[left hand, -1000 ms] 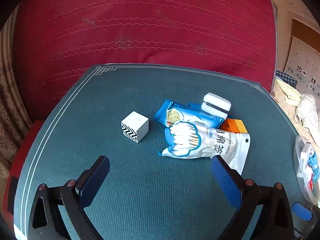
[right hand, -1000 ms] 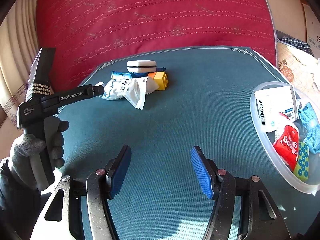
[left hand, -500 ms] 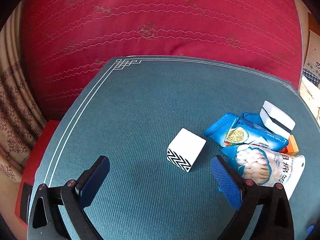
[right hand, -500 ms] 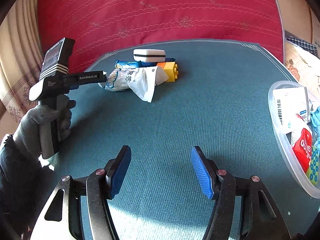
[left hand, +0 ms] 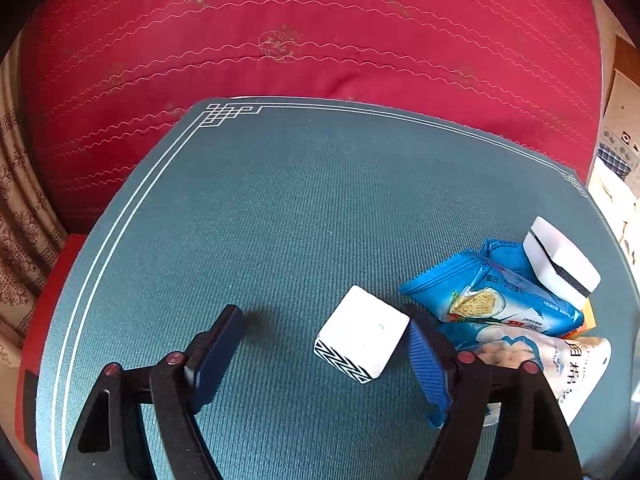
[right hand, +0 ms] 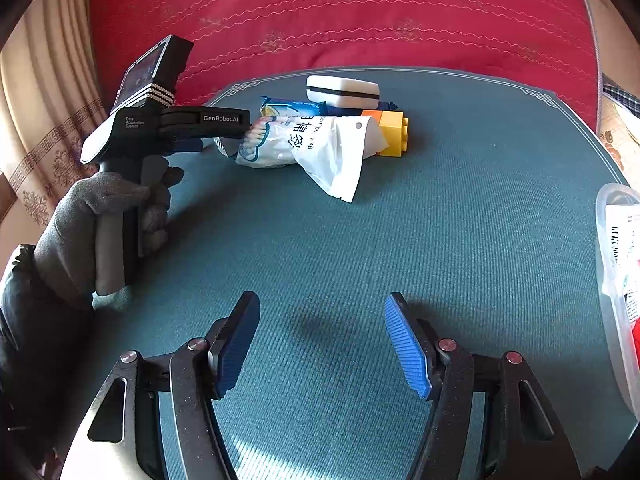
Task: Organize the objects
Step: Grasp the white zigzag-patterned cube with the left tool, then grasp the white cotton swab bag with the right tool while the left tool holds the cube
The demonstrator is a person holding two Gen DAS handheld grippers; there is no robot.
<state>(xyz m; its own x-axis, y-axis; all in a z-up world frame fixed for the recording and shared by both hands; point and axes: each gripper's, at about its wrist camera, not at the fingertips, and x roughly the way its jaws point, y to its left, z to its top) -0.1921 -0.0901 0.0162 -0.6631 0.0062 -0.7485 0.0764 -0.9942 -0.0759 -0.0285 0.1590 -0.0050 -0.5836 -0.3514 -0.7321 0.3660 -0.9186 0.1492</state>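
Observation:
A white cube (left hand: 362, 336) with a black zigzag side sits on the green mat (left hand: 280, 208). My left gripper (left hand: 326, 356) is open and straddles the cube, which lies close to the right pad (left hand: 426, 364). Right of it lie a blue cracker packet (left hand: 492, 300), a white cotton-swab bag (left hand: 560, 368), a white case with a black stripe (left hand: 560, 256) and an orange and yellow block (right hand: 390, 128). My right gripper (right hand: 322, 344) is open and empty over bare mat. The right wrist view shows the left gripper's body (right hand: 160, 124) beside the pile.
A clear plastic tub (right hand: 618, 280) with packets inside stands at the mat's right edge. A red quilted cushion (left hand: 312, 40) lies behind the mat. A patterned curtain (left hand: 20, 216) hangs to the left.
My left gripper has moved forward and lower, so the white cube now sits between its fingers. My right gripper has shifted a little left; the tub has slid toward the frame's right edge.

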